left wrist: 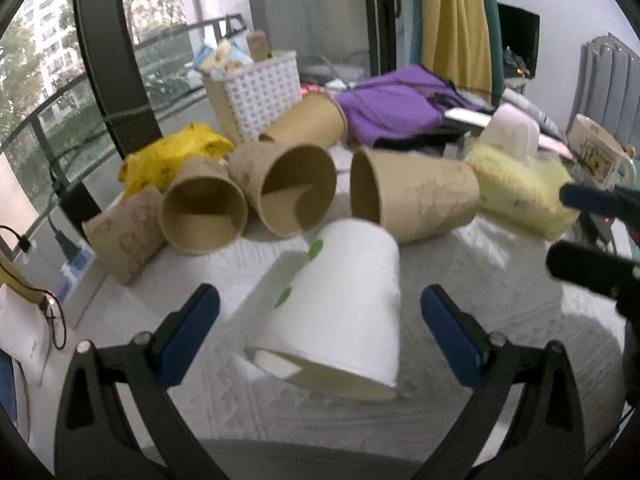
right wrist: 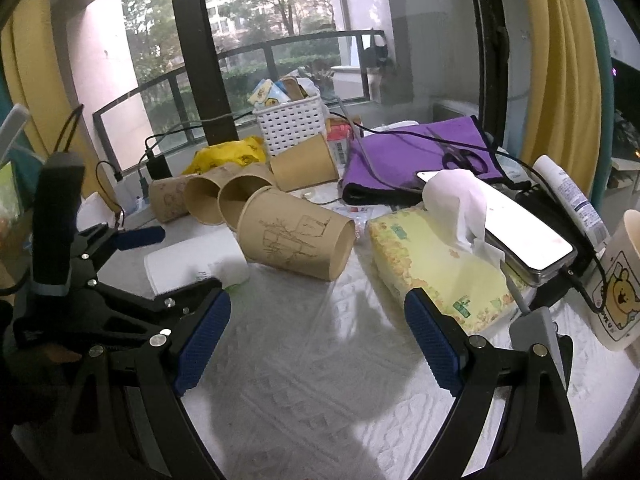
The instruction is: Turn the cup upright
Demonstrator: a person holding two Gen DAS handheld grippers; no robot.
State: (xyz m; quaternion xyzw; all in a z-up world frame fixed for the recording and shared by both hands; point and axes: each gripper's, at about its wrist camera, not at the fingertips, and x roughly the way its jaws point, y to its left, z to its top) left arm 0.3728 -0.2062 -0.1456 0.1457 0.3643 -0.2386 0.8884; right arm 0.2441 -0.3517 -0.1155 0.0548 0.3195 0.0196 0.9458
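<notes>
A white paper cup with green dots (left wrist: 340, 308) lies on its side on the white tablecloth, rim toward the camera. My left gripper (left wrist: 320, 332) is open, its blue pads on either side of the cup without touching it. The cup also shows in the right wrist view (right wrist: 192, 262), with the left gripper (right wrist: 172, 264) around it. My right gripper (right wrist: 318, 336) is open and empty above bare cloth. Its fingers (left wrist: 592, 236) show at the right edge of the left wrist view.
Several brown paper cups (left wrist: 416, 196) lie on their sides behind the white one. A yellow tissue pack (right wrist: 436, 268), a phone (right wrist: 516, 224), a purple cloth (right wrist: 416, 156), a white basket (right wrist: 290, 124), a yellow bag (left wrist: 176, 156) and a bear mug (right wrist: 620, 280) crowd the table.
</notes>
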